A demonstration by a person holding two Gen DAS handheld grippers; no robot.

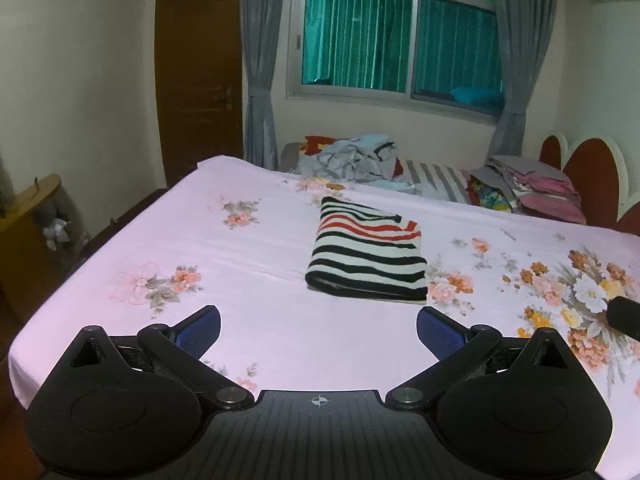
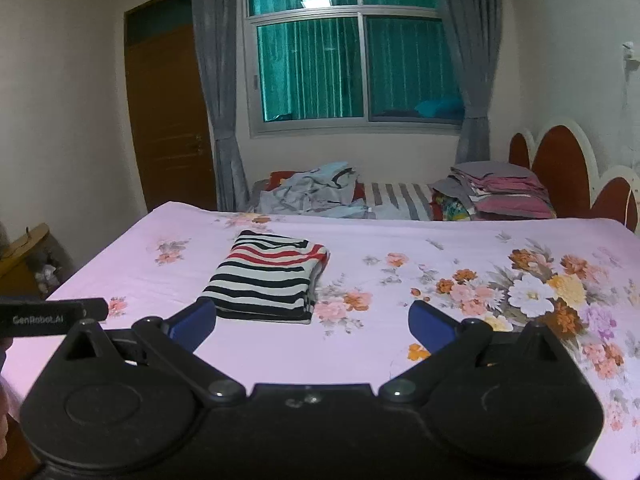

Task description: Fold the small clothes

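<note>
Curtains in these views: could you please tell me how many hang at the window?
2. The left curtain hangs beside the door; the right curtain hangs nearer the headboard. Both are drawn aside; nothing suggests a hidden third.

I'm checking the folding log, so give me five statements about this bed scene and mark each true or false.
1. The striped shirt lies folded on the bed sheet. True.
2. The left gripper is shut on the shirt. False: its jaws are open and hold nothing.
3. The right gripper is open and empty. True.
4. A loose heap of clothes sits at the far edge of the bed, below the window. True.
5. The stack of folded clothes is at the far left of the bed. False: it is at the far right, near the headboard.
</note>
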